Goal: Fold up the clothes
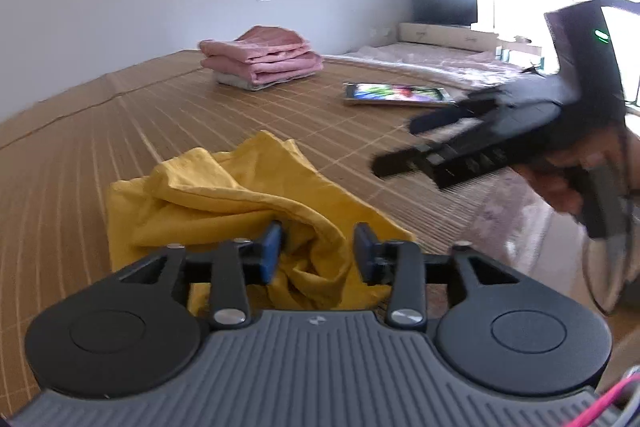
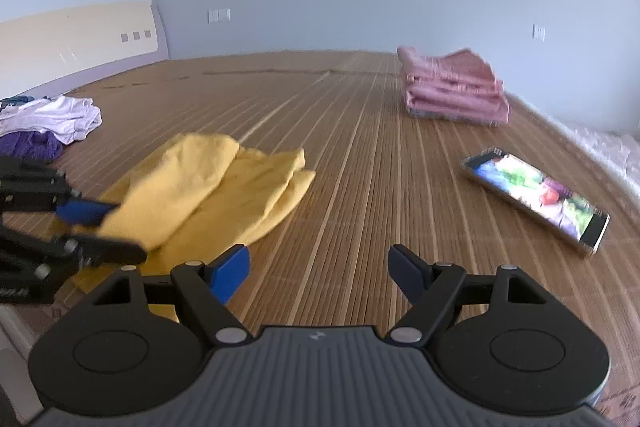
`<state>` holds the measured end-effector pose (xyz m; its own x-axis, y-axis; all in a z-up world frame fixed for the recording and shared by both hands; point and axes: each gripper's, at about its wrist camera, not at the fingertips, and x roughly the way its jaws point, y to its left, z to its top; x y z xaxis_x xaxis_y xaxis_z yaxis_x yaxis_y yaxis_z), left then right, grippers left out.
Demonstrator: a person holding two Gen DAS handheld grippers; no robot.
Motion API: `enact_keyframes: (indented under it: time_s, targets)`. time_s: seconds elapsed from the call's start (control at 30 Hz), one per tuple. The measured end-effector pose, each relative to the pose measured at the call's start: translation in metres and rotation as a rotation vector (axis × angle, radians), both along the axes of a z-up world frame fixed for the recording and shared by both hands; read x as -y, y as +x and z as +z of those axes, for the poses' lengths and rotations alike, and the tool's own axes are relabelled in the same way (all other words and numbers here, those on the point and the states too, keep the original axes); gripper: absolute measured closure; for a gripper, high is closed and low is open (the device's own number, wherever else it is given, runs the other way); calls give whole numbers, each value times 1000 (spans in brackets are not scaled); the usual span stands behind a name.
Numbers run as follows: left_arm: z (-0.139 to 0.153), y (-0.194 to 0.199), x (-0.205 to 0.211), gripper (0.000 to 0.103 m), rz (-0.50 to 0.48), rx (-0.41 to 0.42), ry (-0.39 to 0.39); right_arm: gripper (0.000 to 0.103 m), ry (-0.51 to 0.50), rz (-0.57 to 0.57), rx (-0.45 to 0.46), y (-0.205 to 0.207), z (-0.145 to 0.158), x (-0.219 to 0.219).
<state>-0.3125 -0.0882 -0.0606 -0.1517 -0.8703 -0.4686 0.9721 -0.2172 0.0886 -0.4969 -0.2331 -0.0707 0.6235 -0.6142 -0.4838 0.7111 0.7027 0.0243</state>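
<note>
The yellow garment [image 2: 208, 195] is lying crumpled on the near left of the mat [image 2: 360, 155], so the step in hand appears to be taking hold of it before any fold. The left gripper [image 1: 316, 251] is standing parted over a bunched ridge of cloth without clamping it, and the right gripper [image 2: 318, 273] is hanging wide open and empty over bare mat just right of the garment. The next move probably calls for closing the left fingers on an edge, bringing the right one across to a second edge, and spreading the cloth flat.

Yellow garment [image 1: 224, 211]: soft matt cloth, creased. Bamboo mat [image 2: 360, 155]: slatted, smooth, faint sheen. Pink folded stack [image 2: 452, 87]: thick matt cloth. Phone [image 2: 536, 195]: glossy screen. Left gripper [image 1: 316, 251]: matt black plastic, metal rivets, blue rubbery fingers [image 1: 270, 251].
</note>
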Motion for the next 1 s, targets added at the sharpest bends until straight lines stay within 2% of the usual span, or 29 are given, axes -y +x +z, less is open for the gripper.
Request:
enact_keyframes:
  time_s: [0.17, 0.33, 0.5, 0.6, 0.67, 0.77, 0.87, 0.93, 1.0]
  targets:
    - [5, 9, -18, 54, 1, -10, 4, 26, -28, 52, 21, 8, 19, 6]
    - [5, 34, -31, 54, 68, -19, 29, 26, 43, 197, 40, 44, 33, 11]
    - [0, 48, -35, 51, 87, -45, 48, 26, 102, 317, -22, 99, 37, 11]
    - [-3, 47, -36, 48, 70, -22, 54, 26, 141, 378, -67, 127, 35, 9]
    - [-7, 48, -35, 48, 62, -36, 65, 27, 130, 389, -131, 143, 31, 2]
    - [-13, 50, -32, 48, 59, -82, 81, 40, 60, 391, -230, 162, 24, -9]
    - [-18, 50, -30, 48, 62, -73, 94, 48, 31, 363, -296, 170, 16, -13]
    - [-19, 50, -32, 48, 66, -69, 95, 62, -24, 322, -351, 172, 12, -17]
    - [-20, 51, -35, 48, 68, -68, 95, 65, -46, 269, -345, 164, 16, -16]
